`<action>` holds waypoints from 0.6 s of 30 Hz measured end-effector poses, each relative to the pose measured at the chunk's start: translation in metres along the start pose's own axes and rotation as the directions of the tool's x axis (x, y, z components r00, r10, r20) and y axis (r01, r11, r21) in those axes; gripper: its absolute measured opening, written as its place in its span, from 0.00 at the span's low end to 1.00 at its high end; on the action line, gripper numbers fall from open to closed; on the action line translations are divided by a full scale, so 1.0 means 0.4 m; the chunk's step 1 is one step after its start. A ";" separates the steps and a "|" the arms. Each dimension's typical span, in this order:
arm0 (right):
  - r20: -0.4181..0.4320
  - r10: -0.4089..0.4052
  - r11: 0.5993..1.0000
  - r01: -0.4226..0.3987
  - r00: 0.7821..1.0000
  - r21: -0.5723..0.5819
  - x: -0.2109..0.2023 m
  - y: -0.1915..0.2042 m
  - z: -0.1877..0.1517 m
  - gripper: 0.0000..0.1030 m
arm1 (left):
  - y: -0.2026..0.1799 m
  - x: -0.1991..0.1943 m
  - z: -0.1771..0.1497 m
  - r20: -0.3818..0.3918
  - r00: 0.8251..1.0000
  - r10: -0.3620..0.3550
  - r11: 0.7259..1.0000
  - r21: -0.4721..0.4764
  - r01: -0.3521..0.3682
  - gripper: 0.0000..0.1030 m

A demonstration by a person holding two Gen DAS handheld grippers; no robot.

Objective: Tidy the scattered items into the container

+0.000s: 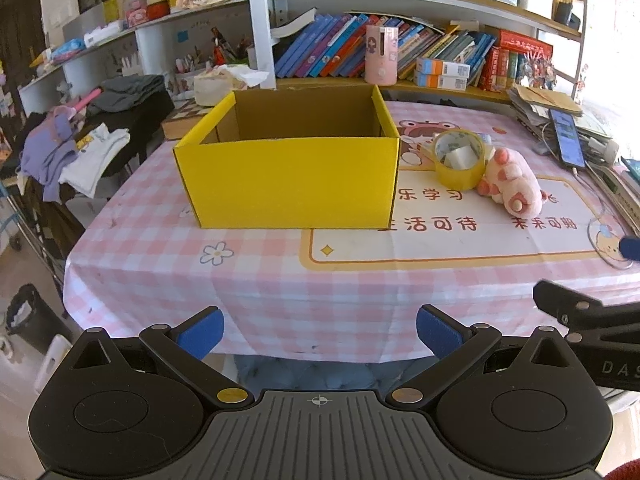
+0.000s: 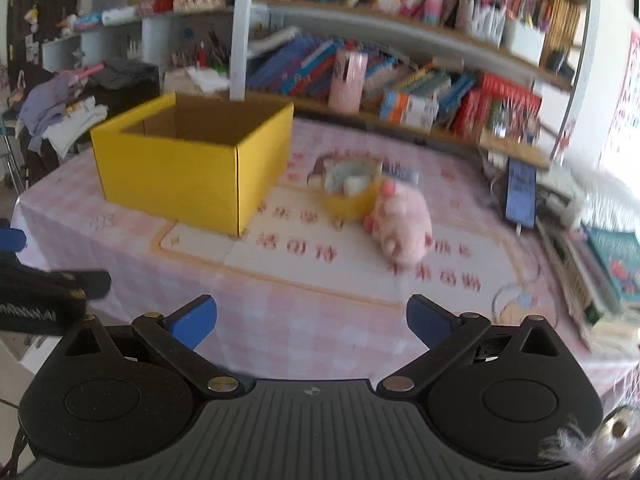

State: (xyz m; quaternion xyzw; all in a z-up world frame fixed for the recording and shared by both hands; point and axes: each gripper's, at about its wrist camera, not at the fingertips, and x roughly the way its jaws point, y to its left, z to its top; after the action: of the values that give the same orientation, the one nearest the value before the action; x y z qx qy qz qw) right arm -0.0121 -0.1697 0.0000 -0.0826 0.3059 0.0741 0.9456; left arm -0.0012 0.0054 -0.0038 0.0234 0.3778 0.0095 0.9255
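Observation:
A yellow cardboard box (image 1: 288, 178) (image 2: 176, 174) stands open-topped on the pink checked tablecloth, and what I can see of its inside holds nothing. To its right sits a roll of yellowish tape (image 1: 459, 159) (image 2: 352, 192), and a pink plush toy (image 1: 510, 184) (image 2: 402, 224) lies against it. My left gripper (image 1: 320, 332) is open over the table's near edge, short of the box. My right gripper (image 2: 312, 322) is open too, nearer than the plush, and its view is blurred. Each gripper shows at the edge of the other's view.
A pink-and-white mat with red characters (image 1: 460, 236) covers the table's right half. A phone (image 1: 566, 142) on a cable, stacked papers and books crowd the right edge. Bookshelves (image 1: 400, 56) and a pink cylinder (image 1: 381, 54) stand behind the table. Clothes (image 1: 80, 148) pile up at the left.

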 end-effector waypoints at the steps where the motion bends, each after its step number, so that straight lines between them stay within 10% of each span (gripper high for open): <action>1: -0.002 0.006 1.000 -0.006 1.000 0.001 0.000 0.001 0.000 1.00 | -0.001 -0.002 0.000 0.004 1.000 -0.002 1.000 0.003 0.002 1.00; 18: -0.013 0.013 0.999 -0.013 1.000 0.029 -0.004 -0.005 -0.007 0.97 | 0.010 -0.010 -0.005 0.058 0.998 -0.025 1.000 -0.014 0.026 1.00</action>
State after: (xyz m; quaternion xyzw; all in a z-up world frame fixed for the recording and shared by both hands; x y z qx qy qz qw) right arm -0.0147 -0.1723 -0.0011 -0.0674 0.3138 0.0752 0.9441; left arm -0.0053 0.0091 -0.0021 0.0123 0.3510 -0.0002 0.9363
